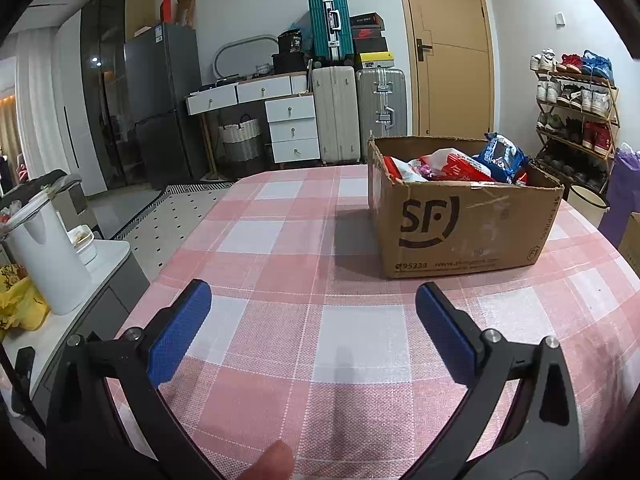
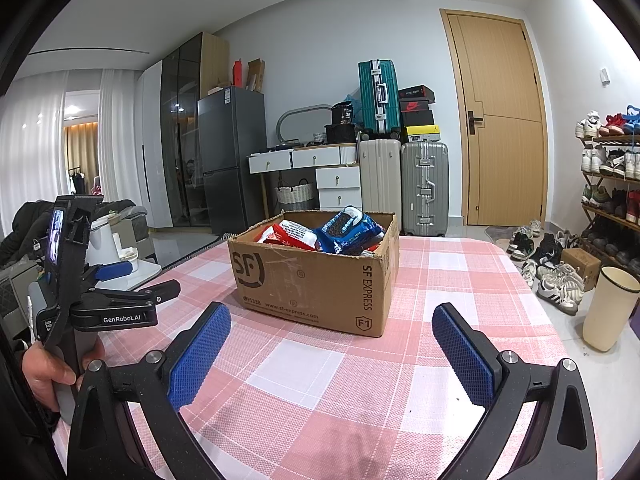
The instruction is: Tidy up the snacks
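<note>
Shoes (image 2: 556, 276) litter floor only in right wrist's view.

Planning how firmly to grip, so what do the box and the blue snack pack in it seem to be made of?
The box looks like brown corrugated cardboard, matte, with printed logos, tape marks and ragged torn rims. The blue snack pack looks like thin glossy plastic film: it crinkles and catches highlights. Its contents cannot be told.
</note>
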`<state>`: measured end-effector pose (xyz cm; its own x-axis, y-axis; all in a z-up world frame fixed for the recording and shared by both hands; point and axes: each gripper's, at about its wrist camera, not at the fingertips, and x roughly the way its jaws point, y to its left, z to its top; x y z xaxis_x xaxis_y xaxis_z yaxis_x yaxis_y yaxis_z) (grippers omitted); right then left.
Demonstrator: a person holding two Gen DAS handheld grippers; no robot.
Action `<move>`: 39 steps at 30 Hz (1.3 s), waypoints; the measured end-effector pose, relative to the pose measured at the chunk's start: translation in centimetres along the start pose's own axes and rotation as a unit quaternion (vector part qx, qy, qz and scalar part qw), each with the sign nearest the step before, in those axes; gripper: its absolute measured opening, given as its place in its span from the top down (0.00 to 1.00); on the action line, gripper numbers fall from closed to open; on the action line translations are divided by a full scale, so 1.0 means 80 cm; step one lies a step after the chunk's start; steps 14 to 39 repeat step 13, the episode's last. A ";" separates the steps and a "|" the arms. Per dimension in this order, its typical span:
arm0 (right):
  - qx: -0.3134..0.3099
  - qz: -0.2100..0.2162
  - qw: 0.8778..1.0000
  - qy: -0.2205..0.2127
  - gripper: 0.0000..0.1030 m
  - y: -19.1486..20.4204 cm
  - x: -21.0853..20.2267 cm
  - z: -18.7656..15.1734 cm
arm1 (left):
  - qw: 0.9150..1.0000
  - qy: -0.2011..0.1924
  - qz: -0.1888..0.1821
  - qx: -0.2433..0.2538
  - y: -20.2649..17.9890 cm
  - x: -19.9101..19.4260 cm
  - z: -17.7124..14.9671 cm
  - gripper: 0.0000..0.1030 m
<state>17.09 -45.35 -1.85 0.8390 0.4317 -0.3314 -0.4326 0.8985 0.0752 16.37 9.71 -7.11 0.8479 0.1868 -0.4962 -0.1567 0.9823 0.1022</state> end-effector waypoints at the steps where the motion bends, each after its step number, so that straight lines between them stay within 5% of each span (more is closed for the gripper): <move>1: 0.000 0.000 1.000 0.000 0.00 0.000 -0.001 0.000 | 1.000 0.000 -0.001 -0.001 0.001 0.000 0.000 0.01; 39: 0.000 0.000 1.000 0.000 0.00 0.000 0.000 0.000 | 1.000 0.000 -0.014 -0.017 0.016 -0.002 0.000 0.01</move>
